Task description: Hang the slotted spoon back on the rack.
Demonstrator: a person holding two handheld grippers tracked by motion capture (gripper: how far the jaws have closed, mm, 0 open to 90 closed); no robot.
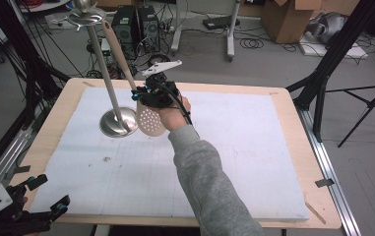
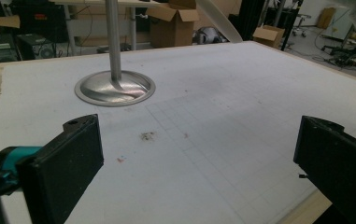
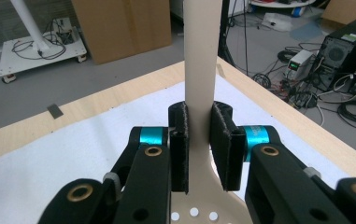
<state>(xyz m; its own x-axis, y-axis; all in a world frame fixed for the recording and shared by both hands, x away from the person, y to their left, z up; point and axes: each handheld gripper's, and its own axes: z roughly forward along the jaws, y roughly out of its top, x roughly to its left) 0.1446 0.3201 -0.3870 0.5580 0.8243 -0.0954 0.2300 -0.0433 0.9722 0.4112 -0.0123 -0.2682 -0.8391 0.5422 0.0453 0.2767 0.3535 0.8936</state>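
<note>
A beige slotted spatula (image 1: 148,120) hangs over the white mat, perforated head down and handle (image 1: 118,51) slanting up toward the top of a metal stand. My right gripper (image 1: 148,93) is shut on its neck; in the right gripper view the two black pads (image 3: 180,140) press the handle (image 3: 201,56) from both sides. The steel stand has a round base (image 1: 117,123) on the mat, a tall pole and a rack at the top (image 1: 86,17). My left gripper (image 1: 47,194) rests at the table's near left corner, jaws wide open around nothing; the stand's base (image 2: 115,87) lies ahead of it.
The white foam mat (image 1: 254,162) covers a wooden table (image 1: 300,147). Black frame legs stand at both sides of the table. Computer towers, cables and cardboard boxes sit on the floor behind it. A person's grey sleeve (image 1: 209,182) crosses the middle of the mat.
</note>
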